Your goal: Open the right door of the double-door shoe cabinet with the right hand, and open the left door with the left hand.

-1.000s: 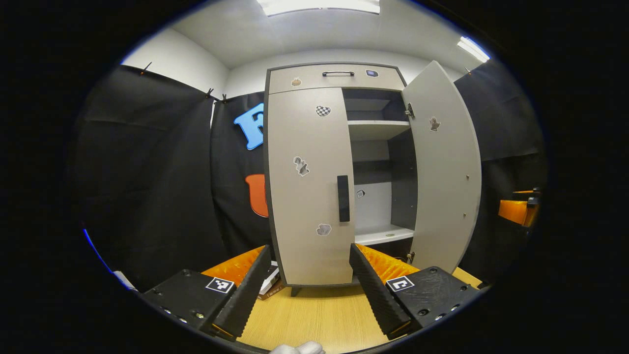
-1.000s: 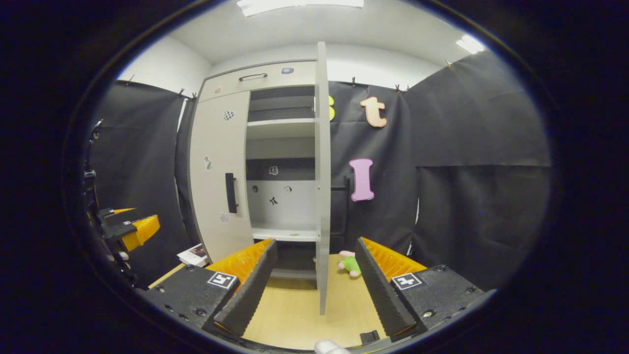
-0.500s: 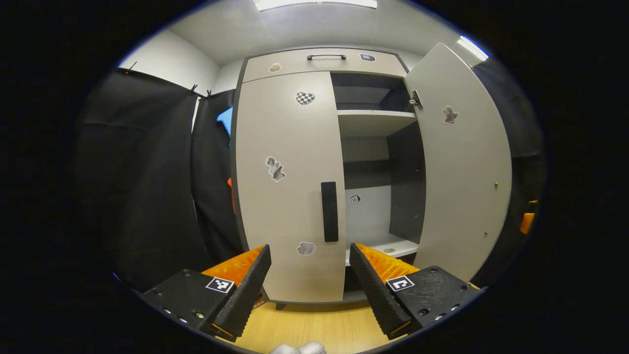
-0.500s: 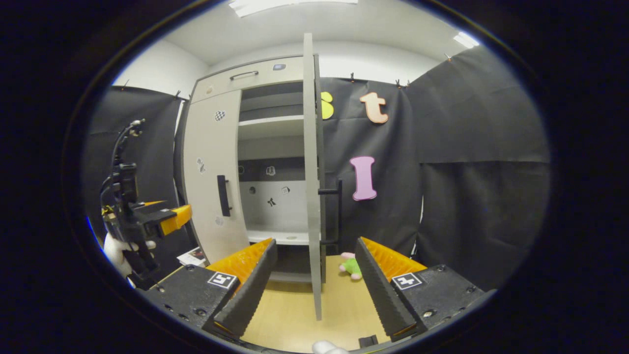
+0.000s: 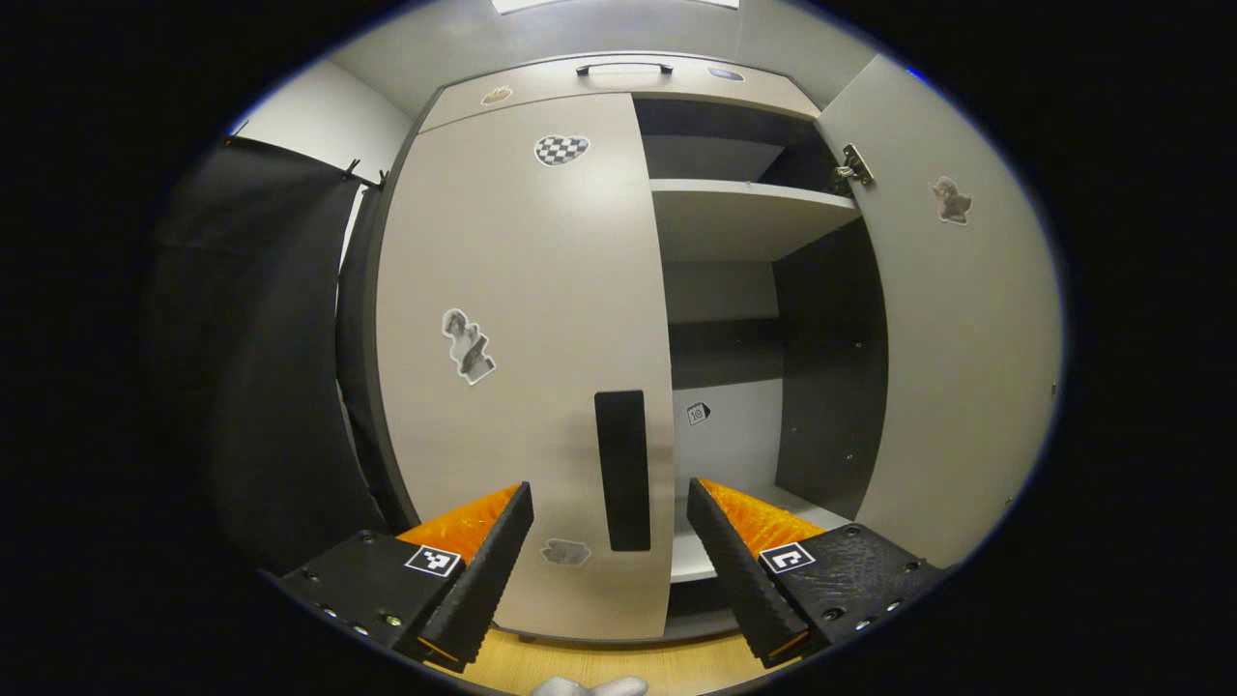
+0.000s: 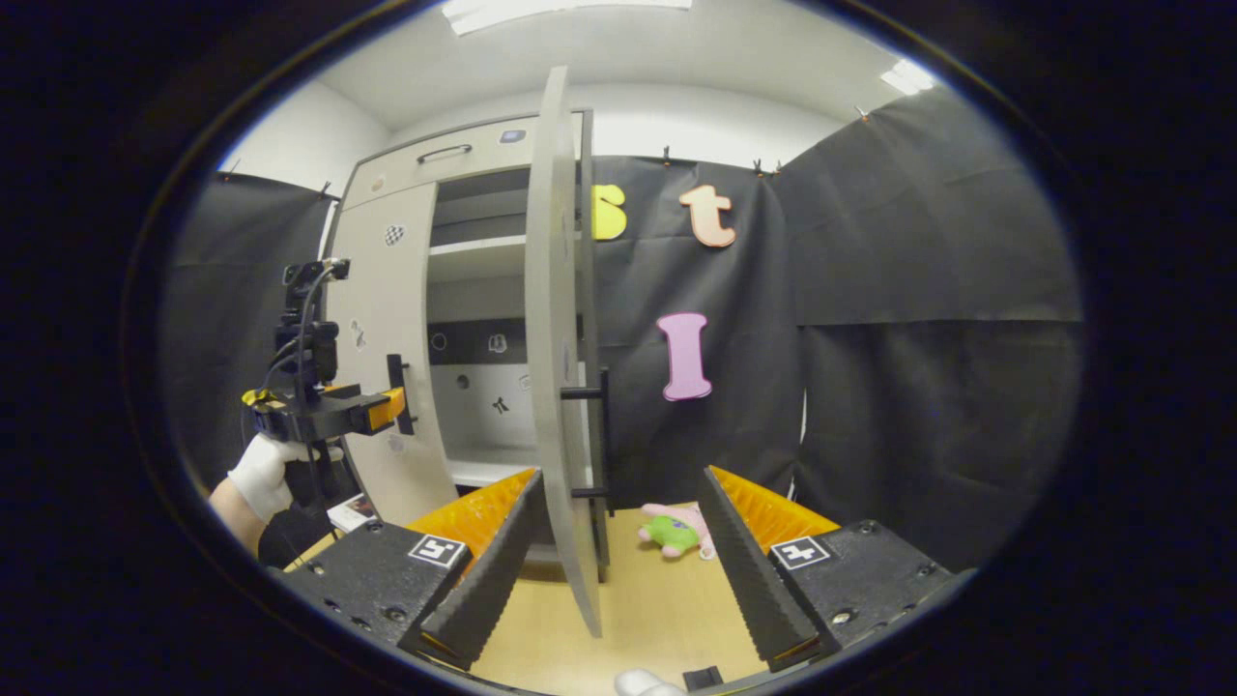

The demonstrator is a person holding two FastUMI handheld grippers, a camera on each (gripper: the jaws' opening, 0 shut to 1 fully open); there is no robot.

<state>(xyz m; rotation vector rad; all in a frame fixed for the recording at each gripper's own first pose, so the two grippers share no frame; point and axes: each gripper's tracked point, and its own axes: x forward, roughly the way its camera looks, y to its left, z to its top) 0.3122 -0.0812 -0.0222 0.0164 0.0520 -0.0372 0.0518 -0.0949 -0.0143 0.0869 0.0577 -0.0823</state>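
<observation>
Before one cabinet, two doors, one swung wide, two claws both spread, one toy

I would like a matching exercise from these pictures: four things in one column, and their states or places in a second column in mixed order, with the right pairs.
Things:
1. left door
2. right door
3. plush toy
4. left claw

States or places:
A. swung open
B. lying on the wooden floor
C. closed
D. open, its fingers either side of the black handle

Pairs: 1-C, 2-A, 3-B, 4-D
</observation>
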